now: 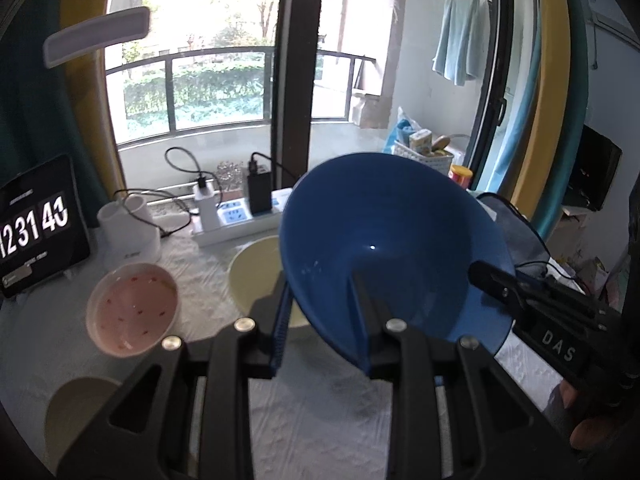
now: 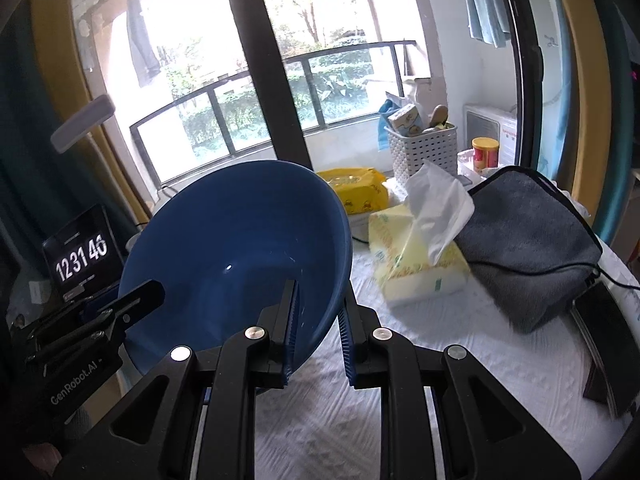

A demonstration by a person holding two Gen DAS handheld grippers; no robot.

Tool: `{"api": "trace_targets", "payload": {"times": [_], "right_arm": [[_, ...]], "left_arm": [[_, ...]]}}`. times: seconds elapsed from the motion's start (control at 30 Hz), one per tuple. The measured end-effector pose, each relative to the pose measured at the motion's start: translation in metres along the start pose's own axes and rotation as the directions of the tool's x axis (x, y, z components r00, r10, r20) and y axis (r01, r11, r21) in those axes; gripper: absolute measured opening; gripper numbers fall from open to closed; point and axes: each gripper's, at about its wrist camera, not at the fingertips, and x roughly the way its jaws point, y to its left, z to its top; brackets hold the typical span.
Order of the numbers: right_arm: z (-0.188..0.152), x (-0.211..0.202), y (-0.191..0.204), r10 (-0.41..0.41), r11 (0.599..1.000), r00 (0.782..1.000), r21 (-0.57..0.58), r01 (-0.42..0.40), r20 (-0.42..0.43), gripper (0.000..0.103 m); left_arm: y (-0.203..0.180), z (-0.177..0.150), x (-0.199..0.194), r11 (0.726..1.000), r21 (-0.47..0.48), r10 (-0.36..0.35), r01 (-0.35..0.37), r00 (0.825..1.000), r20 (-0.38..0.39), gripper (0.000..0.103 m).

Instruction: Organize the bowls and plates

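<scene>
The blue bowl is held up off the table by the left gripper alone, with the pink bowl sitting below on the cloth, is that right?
Not alone: both grippers clamp the blue bowl. The left gripper pinches one rim, and the right wrist view shows the right gripper pinching the opposite rim. The pink bowl does sit on the cloth.

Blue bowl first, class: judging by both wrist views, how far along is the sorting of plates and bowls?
Done: nothing looks stacked yet. In hand: the blue bowl is held tilted above the table, the left gripper and the right gripper each with jaws clamped on its rim from opposite sides. Left: the cream bowl, the pink bowl and a beige dish sit apart on the white cloth.
</scene>
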Motion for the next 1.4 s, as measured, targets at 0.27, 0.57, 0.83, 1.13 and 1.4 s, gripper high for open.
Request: {"api": "trace_targets", "payload": {"times": [0.27, 0.57, 0.83, 1.13, 1.4], "right_arm": [[-0.017, -0.013, 0.017, 0.01, 1.0, 1.0, -0.016, -0.011, -0.015, 0.021], [-0.035, -0.024, 0.034, 0.013, 1.0, 0.999, -0.027, -0.014, -0.04, 0.021], [-0.053, -0.034, 0.045, 0.016, 0.999, 0.997, -0.031, -0.019, -0.072, 0.021], [-0.078, -0.04, 0.054, 0.012, 0.999, 0.992, -0.049, -0.018, -0.124, 0.021], [-0.099, -0.032, 0.057, -0.007, 0.999, 0.982, -0.054, -0.003, -0.186, 0.022]], "left_arm": [[0.012, -0.017, -0.019, 1.0, -0.018, 0.007, -0.007, 1.0, -0.002, 0.028], [0.023, -0.033, -0.039, 1.0, -0.027, -0.001, 0.001, 1.0, -0.012, 0.028], [0.032, -0.054, -0.057, 0.999, -0.044, -0.002, 0.001, 1.0, -0.025, 0.028], [0.036, -0.081, -0.066, 0.999, -0.042, 0.001, -0.005, 0.997, -0.077, 0.028], [0.043, -0.1, -0.054, 0.998, -0.068, -0.005, -0.007, 0.986, -0.169, 0.03]]}}
